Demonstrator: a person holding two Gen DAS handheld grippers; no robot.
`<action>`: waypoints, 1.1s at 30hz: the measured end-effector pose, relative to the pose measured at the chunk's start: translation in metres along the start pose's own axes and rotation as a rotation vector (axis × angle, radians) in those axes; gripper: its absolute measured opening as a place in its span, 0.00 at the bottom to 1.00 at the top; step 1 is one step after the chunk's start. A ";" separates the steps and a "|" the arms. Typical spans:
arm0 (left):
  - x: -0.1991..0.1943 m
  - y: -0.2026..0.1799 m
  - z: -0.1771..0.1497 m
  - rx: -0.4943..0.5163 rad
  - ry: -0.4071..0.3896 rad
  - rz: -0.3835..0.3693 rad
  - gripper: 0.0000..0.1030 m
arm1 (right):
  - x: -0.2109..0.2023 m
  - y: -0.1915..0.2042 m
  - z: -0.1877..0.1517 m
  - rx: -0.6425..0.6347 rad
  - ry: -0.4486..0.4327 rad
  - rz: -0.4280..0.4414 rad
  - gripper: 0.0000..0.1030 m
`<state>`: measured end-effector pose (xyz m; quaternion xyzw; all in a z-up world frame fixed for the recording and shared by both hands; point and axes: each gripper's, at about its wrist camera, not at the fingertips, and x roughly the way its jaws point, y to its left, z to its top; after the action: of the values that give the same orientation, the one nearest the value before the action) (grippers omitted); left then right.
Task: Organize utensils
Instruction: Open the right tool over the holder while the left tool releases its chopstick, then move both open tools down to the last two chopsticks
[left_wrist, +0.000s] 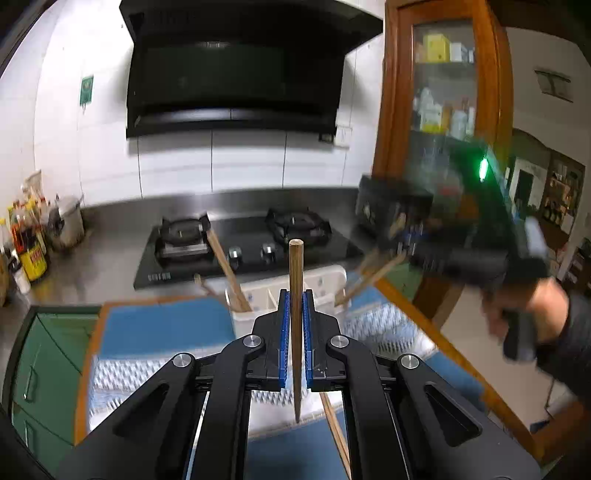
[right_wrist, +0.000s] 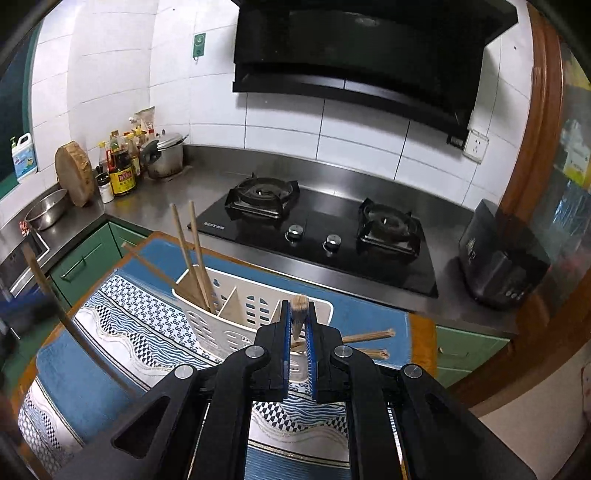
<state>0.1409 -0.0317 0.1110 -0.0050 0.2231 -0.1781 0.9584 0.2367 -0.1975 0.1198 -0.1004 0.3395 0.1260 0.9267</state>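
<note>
Carrying step: our left gripper (left_wrist: 295, 325) fingers clamp a chopstick (left_wrist: 295, 280), right gripper (right_wrist: 299, 332) fingers clamp another chopstick (right_wrist: 298, 314); next, lower each into the white holder (right_wrist: 236, 317) just beyond.

Each hand-held gripper is matte black. The left hand-held gripper (left_wrist: 295, 299) has two flat fingers lined with ribbed blue pads (left_wrist: 283, 332), driven by angular link arms with triangular cut-outs and round silver pivot screws (left_wrist: 252, 340). The right hand-held gripper (right_wrist: 298, 314) is built alike; seen from the left one, its blurred body carries a green light (left_wrist: 482, 170). The person's hand (left_wrist: 532, 314) emerges from a dark sleeve (left_wrist: 570, 343).
</note>
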 end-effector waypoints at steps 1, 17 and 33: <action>-0.001 0.000 0.009 0.006 -0.021 0.004 0.05 | 0.003 -0.001 0.000 0.007 -0.002 0.003 0.07; 0.039 0.007 0.097 0.020 -0.179 0.069 0.05 | -0.041 0.014 -0.058 0.013 -0.084 0.014 0.26; 0.089 0.036 0.059 -0.059 -0.099 0.086 0.05 | -0.038 0.070 -0.173 0.147 0.035 0.136 0.26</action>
<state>0.2528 -0.0329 0.1230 -0.0326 0.1805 -0.1297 0.9744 0.0826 -0.1842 0.0083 -0.0110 0.3701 0.1613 0.9148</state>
